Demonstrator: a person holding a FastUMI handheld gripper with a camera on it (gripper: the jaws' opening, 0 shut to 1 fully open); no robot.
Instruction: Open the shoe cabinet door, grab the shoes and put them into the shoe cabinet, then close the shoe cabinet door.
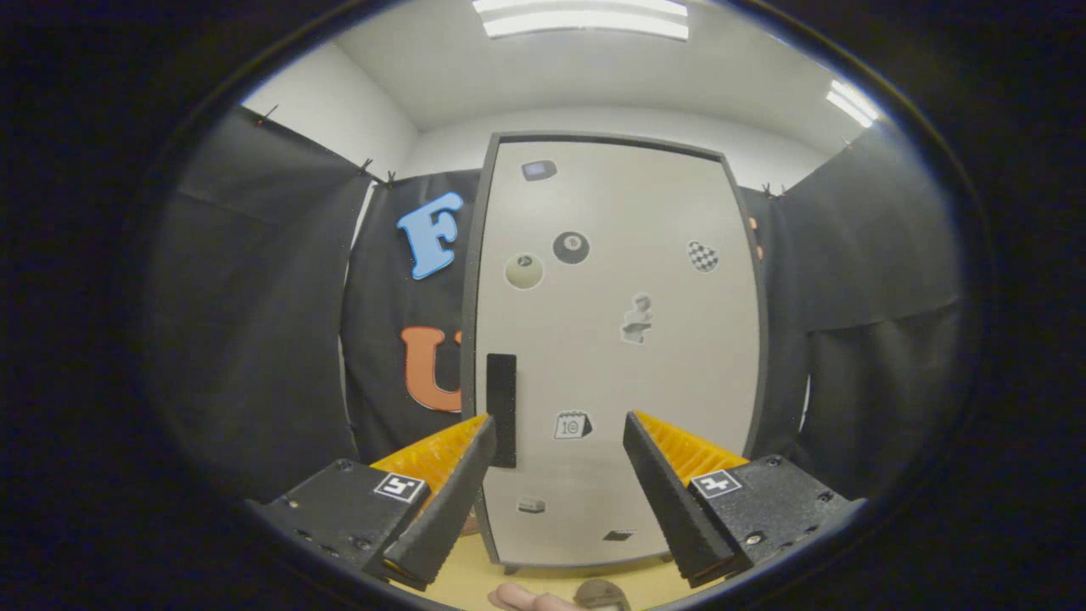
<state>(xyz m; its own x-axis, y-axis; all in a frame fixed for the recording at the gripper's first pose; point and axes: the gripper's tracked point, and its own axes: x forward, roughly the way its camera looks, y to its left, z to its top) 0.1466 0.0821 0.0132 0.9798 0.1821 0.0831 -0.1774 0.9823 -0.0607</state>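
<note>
A: What are the tongs (560,424) doing?

B: Spread wide, w/ nothing pinched. Both fingers (450,501) point at the shoe cabinet (615,339) and a big gap sits btwn them.

A: Where's the cabinet door (628,382)?

B: Right ahead of the tongs, and it's closed. It's pale w/ a dark frame. The door handle (501,410) is a dark upright bar near the door's left edge, just past the tip of the left finger. Can't tell if they touch.

A: What else is on the door?

B: Stickers. A little calendar one (573,425) is next to the handle, seen btwn the fingers. Higher up are two round ball stickers (571,248), a checkered one (702,256) to the door's right side, and a small one near the top.

A: And under the cabinet?

B: It stands on a yellowish table (475,577). In front of the cabinet's bottom, close to the tongs, part of a hand (522,599) shows, and a brownish thing (601,594) beside it. Can't tell what that thing is.

A: Around the cabinet?

B: Black cloth walls (254,322) on both sides, ceiling lights (585,19) above.
</note>
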